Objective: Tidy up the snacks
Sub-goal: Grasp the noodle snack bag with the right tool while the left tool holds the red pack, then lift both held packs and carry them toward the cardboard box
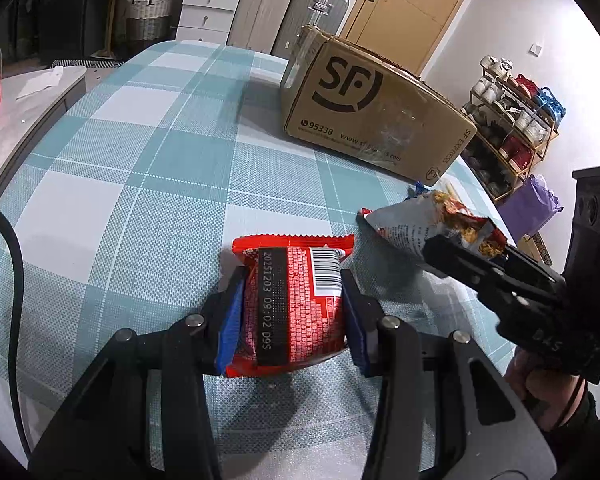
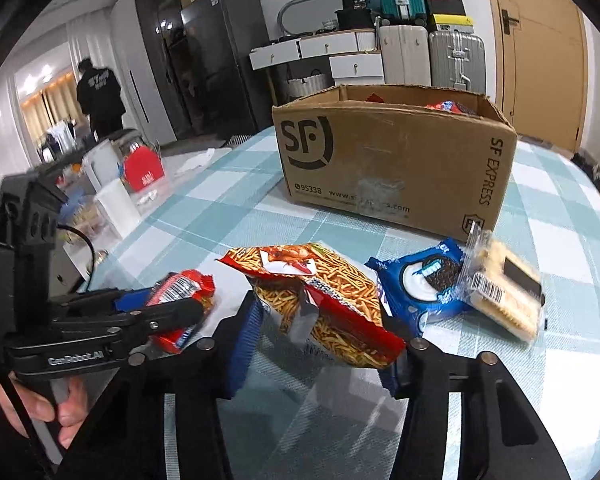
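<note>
A red snack packet [image 1: 296, 292] with a barcode lies on the checked tablecloth [image 1: 140, 184], and my left gripper [image 1: 293, 280] is shut on it, blue pads against both sides. In the right wrist view the same packet [image 2: 180, 292] sits in the left gripper [image 2: 188, 300]. My right gripper [image 2: 320, 312] is shut on a crumpled red bag of fried noodle sticks [image 2: 320, 280]; that bag [image 1: 420, 220] shows to the right in the left wrist view, pinched by the right gripper [image 1: 460, 248]. An open cardboard SF box [image 2: 400, 168] stands behind, with some packets inside.
A blue cookie pack [image 2: 420, 284] and a clear cracker pack [image 2: 504, 292] lie right of the noodle bag, before the box [image 1: 380, 120]. A side counter at left holds white containers [image 2: 116, 208] and a red box [image 2: 144, 172]. A person [image 2: 100, 96] stands far back.
</note>
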A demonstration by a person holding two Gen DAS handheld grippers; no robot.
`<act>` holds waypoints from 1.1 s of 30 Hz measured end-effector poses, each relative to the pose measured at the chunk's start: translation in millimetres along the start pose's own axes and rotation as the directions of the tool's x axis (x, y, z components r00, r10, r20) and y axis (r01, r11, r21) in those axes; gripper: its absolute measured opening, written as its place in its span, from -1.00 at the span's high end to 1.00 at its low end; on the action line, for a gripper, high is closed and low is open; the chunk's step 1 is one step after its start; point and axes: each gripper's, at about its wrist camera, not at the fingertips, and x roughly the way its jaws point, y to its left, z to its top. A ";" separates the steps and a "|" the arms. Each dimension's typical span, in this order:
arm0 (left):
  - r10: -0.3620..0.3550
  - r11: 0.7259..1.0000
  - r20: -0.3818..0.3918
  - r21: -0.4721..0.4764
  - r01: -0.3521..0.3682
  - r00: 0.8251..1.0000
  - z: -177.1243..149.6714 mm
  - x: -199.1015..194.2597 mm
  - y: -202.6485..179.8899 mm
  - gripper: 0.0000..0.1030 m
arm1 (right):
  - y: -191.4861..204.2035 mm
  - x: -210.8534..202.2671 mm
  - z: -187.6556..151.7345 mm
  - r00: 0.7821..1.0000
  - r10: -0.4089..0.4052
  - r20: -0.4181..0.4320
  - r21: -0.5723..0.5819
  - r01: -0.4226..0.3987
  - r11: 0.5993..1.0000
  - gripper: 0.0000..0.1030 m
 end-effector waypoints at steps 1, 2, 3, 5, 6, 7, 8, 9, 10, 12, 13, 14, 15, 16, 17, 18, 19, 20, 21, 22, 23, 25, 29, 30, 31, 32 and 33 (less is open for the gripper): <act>0.001 1.000 0.000 0.001 -0.001 1.000 -0.2 -0.1 -0.4 0.20 | -0.3 -1.4 -0.8 1.000 0.011 0.000 0.009 -0.011 1.000 0.03; 0.001 1.000 0.000 0.001 -0.001 1.000 -0.2 -0.1 -0.2 0.20 | -0.7 -4.3 -1.4 1.000 0.025 0.005 0.021 -0.025 0.999 0.03; 0.002 1.000 0.000 0.001 -0.002 1.000 -0.3 -0.2 -0.3 0.20 | -0.6 -7.5 -1.9 0.999 0.036 0.011 0.027 -0.036 0.999 0.03; 0.001 1.000 0.000 0.000 -0.001 1.000 -0.1 0.0 -0.4 0.20 | -0.1 -14.2 -2.3 0.999 0.043 0.025 0.029 -0.044 0.999 0.03; 0.001 1.000 0.000 0.000 -0.001 1.000 -0.1 -0.1 -0.3 0.20 | -0.5 -18.6 -2.3 0.998 0.048 0.035 0.033 -0.049 0.998 0.03; 0.002 1.000 0.000 0.001 -0.002 1.000 -0.1 -0.1 -0.2 0.20 | -1.2 -23.6 -2.0 0.997 0.056 0.045 0.040 -0.058 0.998 0.03; 0.004 1.000 0.000 0.002 -0.004 1.000 0.0 0.3 -0.8 0.20 | -2.2 -29.1 -1.6 0.996 0.067 0.056 0.049 -0.070 0.996 0.03; 0.005 1.000 0.000 0.003 -0.005 1.000 -0.2 -0.1 -0.2 0.20 | -3.2 -33.8 -1.7 0.995 0.075 0.066 0.055 -0.079 0.995 0.03; 0.007 1.000 0.000 0.005 -0.007 1.000 -0.1 0.0 -0.5 0.20 | -3.7 -40.4 -1.9 0.993 0.082 0.081 0.061 -0.088 0.994 0.03; 0.012 1.000 -0.001 0.008 -0.012 1.000 0.0 0.5 -1.3 0.20 | -4.2 -50.8 -2.5 0.990 0.095 0.100 0.071 -0.103 0.992 0.03; 0.012 1.000 -0.001 0.008 -0.012 1.000 -0.1 0.5 -1.3 0.20 | -4.2 -54.5 -3.0 0.989 0.100 0.107 0.075 -0.108 0.991 0.03; 0.013 1.000 -0.001 0.009 -0.013 1.000 0.0 0.7 -1.7 0.20 | -4.5 -60.0 -4.0 0.988 0.105 0.114 0.078 -0.115 0.990 0.03; 0.015 1.000 0.000 0.010 -0.015 1.000 -0.2 0.5 -1.9 0.20 | -5.0 -65.2 -5.3 0.987 0.108 0.118 0.083 -0.118 0.990 0.03; 0.024 1.000 0.002 0.010 -0.024 1.000 -0.4 -0.1 -2.1 0.20 | -6.2 -69.4 -7.0 0.986 0.110 0.122 0.088 -0.121 0.989 0.03; 0.039 0.999 0.005 0.006 -0.039 0.999 -0.1 -0.2 -2.1 0.20 | -7.7 -73.7 -8.1 0.985 0.118 0.128 0.098 -0.131 0.986 0.03; 0.050 0.999 0.008 0.004 -0.050 0.999 0.3 -0.6 -1.8 0.20 | -9.9 -79.0 -9.3 0.982 0.128 0.136 0.110 -0.143 0.983 0.03; 0.065 0.998 0.012 0.001 -0.065 0.998 0.7 -0.7 -1.9 0.20 | -11.5 -82.7 -10.0 0.981 0.131 0.142 0.116 -0.148 0.982 0.03; 0.070 0.998 0.013 -0.003 -0.070 0.997 0.9 -1.2 -1.3 0.20 | -13.8 -87.9 -10.8 0.979 0.134 0.152 0.124 -0.154 0.980 0.03; 0.071 0.997 0.013 -0.006 -0.071 0.997 1.3 -1.8 -0.9 0.20 | -16.2 -92.9 -11.4 0.978 0.135 0.161 0.131 -0.157 0.979 0.03; 0.071 0.997 0.016 -0.008 -0.071 0.997 1.9 -3.1 -1.1 0.20 | -18.4 -96.6 -11.6 0.977 0.135 0.167 0.137 -0.159 0.978 0.03; 0.075 0.997 0.020 -0.005 -0.074 0.997 2.7 -5.2 -2.2 0.20 | -20.7 -101.5 -11.7 0.975 0.138 0.177 0.144 -0.164 0.976 0.03; 0.082 0.997 0.031 0.002 -0.082 0.996 5.0 -12.1 -5.5 0.20 | -23.2 -109.4 -10.2 0.971 0.141 0.194 0.149 -0.171 0.974 0.03; 0.082 0.996 0.068 0.024 -0.084 0.994 15.0 -31.9 -16.1 0.20 | -26.9 -127.5 -8.5 0.962 0.144 0.234 0.156 -0.183 0.971 0.03; 0.085 0.995 0.075 0.035 -0.088 0.993 18.5 -37.0 -19.3 0.20 | -27.9 -131.2 -7.4 0.959 0.147 0.242 0.160 -0.189 0.969 0.03; 0.089 0.995 0.080 0.045 -0.093 0.993 21.7 -41.3 -22.2 0.20 | -29.6 -133.7 -5.9 0.958 0.151 0.246 0.165 -0.194 0.967 0.03; 0.094 0.993 0.085 0.057 -0.099 0.992 25.6 -46.1 -25.1 0.20 | -30.6 -136.9 -4.0 0.956 0.154 0.250 0.172 -0.200 0.965 0.03; 0.098 0.992 0.092 0.065 -0.104 0.991 30.0 -50.9 -27.3 0.20 | -31.0 -140.5 -1.4 0.954 0.156 0.255 0.174 -0.204 0.963 0.03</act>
